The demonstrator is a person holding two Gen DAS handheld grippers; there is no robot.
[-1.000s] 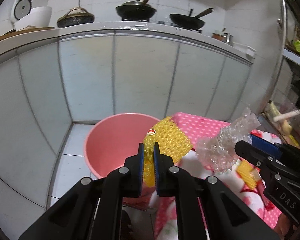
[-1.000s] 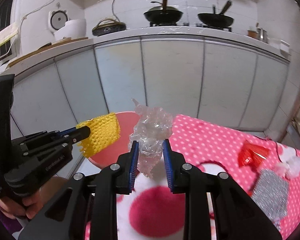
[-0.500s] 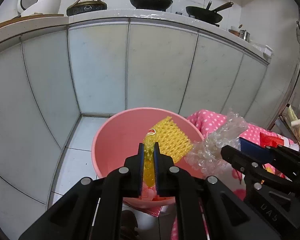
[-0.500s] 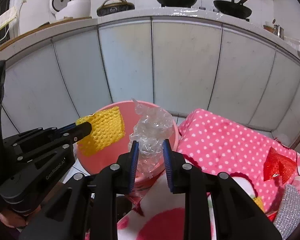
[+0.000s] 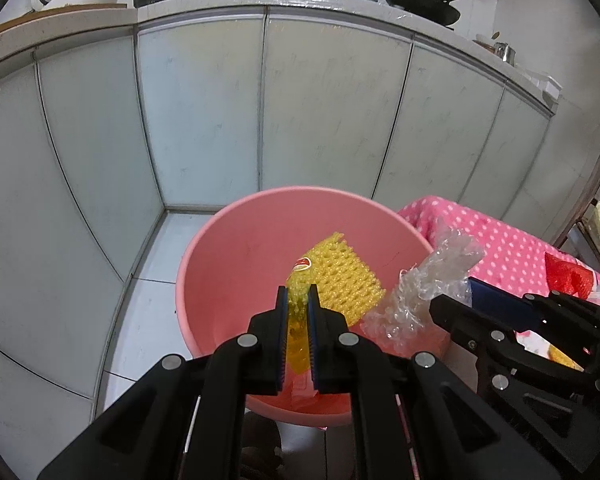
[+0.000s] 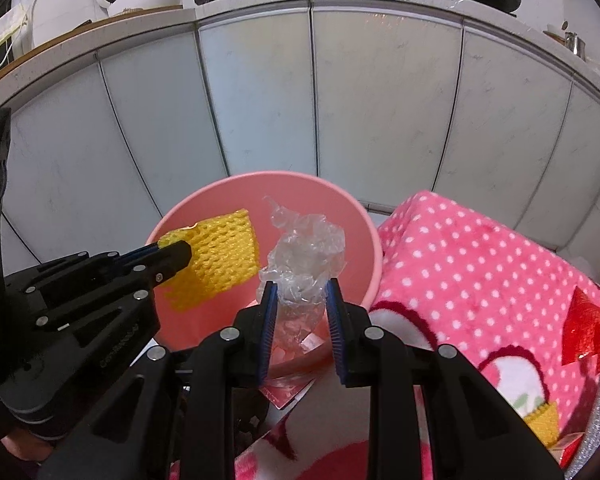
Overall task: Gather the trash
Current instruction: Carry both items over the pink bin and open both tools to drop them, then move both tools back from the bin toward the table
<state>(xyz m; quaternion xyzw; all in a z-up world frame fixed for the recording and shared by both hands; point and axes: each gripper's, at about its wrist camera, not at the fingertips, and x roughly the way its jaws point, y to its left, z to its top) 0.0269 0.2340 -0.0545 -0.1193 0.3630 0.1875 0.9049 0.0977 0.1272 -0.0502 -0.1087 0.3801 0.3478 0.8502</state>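
The left gripper [image 5: 298, 312] is clamping yellow netting [image 5: 340, 276] and the right gripper [image 6: 302, 300] crumpled plastic [image 6: 304, 256] over the pink basin [image 5: 204, 256]; both should be letting go well inside its rim.

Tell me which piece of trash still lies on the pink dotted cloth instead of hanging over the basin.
The red foam net lies on the cloth. The yellow foam net and the clear plastic wrap are each clamped in a gripper over the pink basin.

The basin [image 5: 228, 264] was pink, the foam net [image 5: 348, 276] yellow, the plastic wrap [image 6: 304, 256] clear, the cloth [image 6: 480, 264] pink with white dots.
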